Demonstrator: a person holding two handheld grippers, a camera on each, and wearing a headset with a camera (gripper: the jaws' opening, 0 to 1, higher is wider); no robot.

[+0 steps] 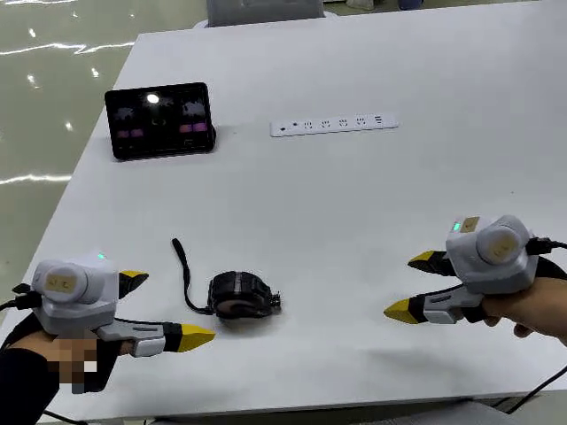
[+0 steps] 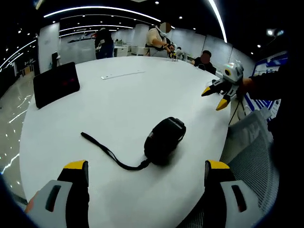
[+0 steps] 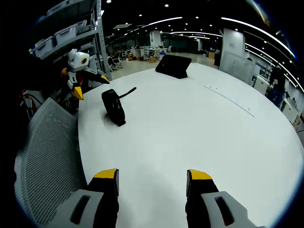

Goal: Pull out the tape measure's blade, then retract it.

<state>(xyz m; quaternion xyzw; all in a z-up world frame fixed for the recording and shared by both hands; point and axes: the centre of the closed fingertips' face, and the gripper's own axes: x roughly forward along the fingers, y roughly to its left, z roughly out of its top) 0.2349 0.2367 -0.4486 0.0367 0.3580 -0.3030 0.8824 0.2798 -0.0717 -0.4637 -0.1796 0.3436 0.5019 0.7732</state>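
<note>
Tape measure on white table, black, blade wound in. Strap trails off its side nearest the left gripper. Tape sits just ahead of L fingers, roughly on the line btwn them, not touching. L fingers spread wide, holding nothing. Right gripper well apart from tape on its opposite side, tips pointing twd it. R fingers also wide open, empty. Far beyond L fingers: dark tablet, propped up, screen lit. White power strip lies flat, far from R fingers.
</note>
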